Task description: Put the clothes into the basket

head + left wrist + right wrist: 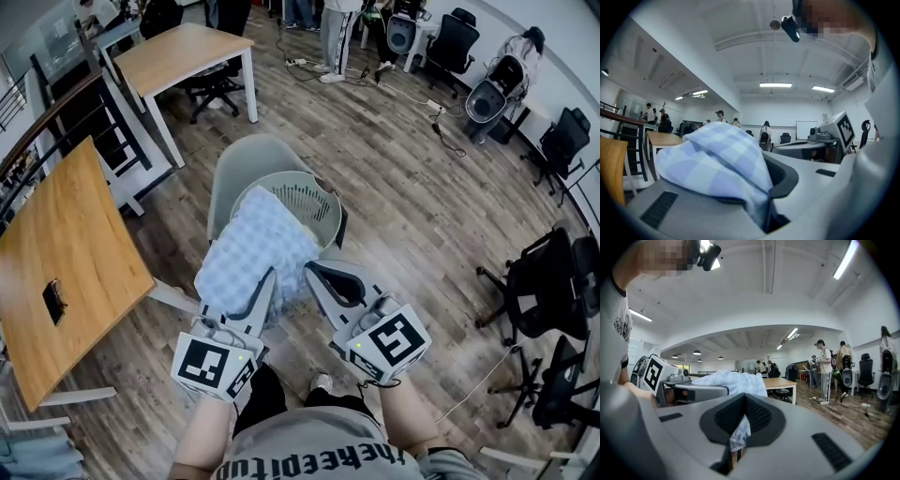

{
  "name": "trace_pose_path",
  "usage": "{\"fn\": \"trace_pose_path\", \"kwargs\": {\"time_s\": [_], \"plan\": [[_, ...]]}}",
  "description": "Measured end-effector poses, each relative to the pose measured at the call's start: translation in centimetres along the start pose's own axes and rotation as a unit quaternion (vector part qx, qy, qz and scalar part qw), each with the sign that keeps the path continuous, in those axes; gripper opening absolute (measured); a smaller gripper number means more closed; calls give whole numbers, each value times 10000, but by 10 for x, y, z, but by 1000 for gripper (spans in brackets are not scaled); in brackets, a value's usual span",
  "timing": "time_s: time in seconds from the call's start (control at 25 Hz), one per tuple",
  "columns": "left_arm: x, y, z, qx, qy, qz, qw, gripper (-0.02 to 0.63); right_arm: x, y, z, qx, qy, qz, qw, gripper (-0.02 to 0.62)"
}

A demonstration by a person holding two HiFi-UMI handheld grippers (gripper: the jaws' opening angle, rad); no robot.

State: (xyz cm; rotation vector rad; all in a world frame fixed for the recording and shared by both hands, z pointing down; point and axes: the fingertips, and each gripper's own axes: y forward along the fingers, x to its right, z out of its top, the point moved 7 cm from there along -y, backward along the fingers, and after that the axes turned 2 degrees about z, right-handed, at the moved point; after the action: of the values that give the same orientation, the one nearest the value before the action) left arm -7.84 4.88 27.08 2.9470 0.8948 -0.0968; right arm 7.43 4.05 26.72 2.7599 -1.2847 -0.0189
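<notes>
- Plainly, both tongs have hold of one blue-and-white checked cloth [255, 251], which is spread out ahead of the person.
- The left gripper [268, 279] is clamped on the cloth's near edge. In the left gripper view, the fabric [717, 159] is wedged between the jaws and bunches up over the left one.
- The right gripper [321, 274] is closed on a thin fold of the same cloth, a small tuft [739, 433] caught between its dark pads.
- The cloth lies over the near left rim of the grey perforated basket [323, 195] and covers part of its opening. I cannot tell whether it rests on the rim.
- The basket sits on the seat of a grey chair [246, 155], on the wooden floor [412, 187].
- A wooden table [66, 262] stands well to the left.
</notes>
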Motion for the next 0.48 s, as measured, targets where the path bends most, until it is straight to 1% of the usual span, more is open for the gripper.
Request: {"fn": "trace_pose_path", "kwargs": {"time_s": [0.28,0.48], "plan": [[-39,11,6,-19,50,-348,9994,78,-2,35,3,-6,56,-289,9996,9],[-64,19,5,-57,16,-578,9983,78,-3,54,2,-53,93,-544,9985,9]]}}
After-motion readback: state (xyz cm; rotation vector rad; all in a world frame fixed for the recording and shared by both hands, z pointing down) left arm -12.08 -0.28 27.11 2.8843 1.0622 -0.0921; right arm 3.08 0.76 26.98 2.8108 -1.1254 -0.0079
